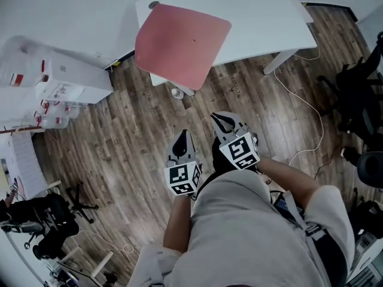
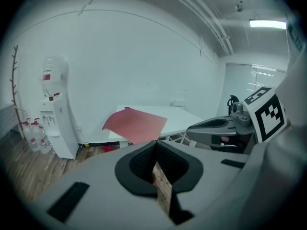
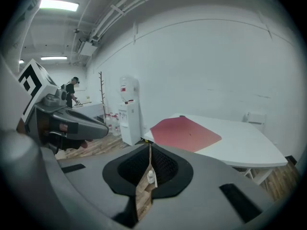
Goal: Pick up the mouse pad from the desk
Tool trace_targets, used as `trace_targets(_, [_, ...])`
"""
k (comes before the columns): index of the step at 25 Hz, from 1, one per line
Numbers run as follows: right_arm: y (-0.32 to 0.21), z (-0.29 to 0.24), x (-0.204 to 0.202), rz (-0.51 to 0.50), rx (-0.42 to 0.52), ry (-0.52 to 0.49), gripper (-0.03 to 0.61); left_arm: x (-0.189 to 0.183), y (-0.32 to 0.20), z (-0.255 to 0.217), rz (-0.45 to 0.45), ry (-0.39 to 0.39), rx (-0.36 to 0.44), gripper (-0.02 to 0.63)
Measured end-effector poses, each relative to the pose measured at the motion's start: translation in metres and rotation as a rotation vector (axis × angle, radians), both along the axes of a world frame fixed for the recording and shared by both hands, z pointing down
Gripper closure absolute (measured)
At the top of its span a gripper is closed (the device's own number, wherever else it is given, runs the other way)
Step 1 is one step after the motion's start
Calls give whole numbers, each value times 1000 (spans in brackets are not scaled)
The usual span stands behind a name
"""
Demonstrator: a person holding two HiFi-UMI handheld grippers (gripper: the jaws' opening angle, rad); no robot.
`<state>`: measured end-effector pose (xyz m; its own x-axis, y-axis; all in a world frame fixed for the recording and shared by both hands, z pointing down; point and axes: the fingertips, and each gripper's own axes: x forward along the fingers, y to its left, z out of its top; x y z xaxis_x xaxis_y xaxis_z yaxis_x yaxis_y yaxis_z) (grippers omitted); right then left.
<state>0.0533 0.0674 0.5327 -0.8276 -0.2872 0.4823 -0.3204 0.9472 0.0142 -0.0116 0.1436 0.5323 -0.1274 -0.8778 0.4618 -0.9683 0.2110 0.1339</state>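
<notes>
A large red mouse pad [image 1: 181,43] lies on the white desk [image 1: 263,23], its near corner hanging over the desk's front edge. It also shows ahead in the left gripper view as the red pad [image 2: 135,123] and in the right gripper view [image 3: 186,132]. My left gripper [image 1: 183,140] and right gripper [image 1: 222,122] hang side by side over the wooden floor, well short of the desk. Both are shut with nothing between the jaws. The right gripper [image 2: 218,125] shows beside the left one in the left gripper view.
A water dispenser [image 2: 53,114] with bottles stands left of the desk by the wall. White boxes [image 1: 63,79] sit at the left. A white cable [image 1: 308,118] trails on the floor right of the desk legs. Office chairs [image 1: 359,100] stand at the right; a tripod [image 1: 42,217] at lower left.
</notes>
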Motion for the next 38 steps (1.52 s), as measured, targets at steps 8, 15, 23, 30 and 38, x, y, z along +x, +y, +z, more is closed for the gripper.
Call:
trace_targets(8, [-64,56,-26,74,-167,-1,536,-33,-69,39,50,5,-109,603])
trace_targets(15, [-100,102,-33,127,-300,1,534,-39,-97,60,79,31,-162,603])
trace_targets(23, [-127,152,-62,180,-440,21,381,-67,-110,77,102,43,-190,603])
trace_targets(30, [-147,189,-78,252,-567,-17,328,-99,-122,85,111,66,-205,603])
trace_targets(38, [-148,187,-101,251,-643,-43,329,-138,-134,89,121,73,-218,601])
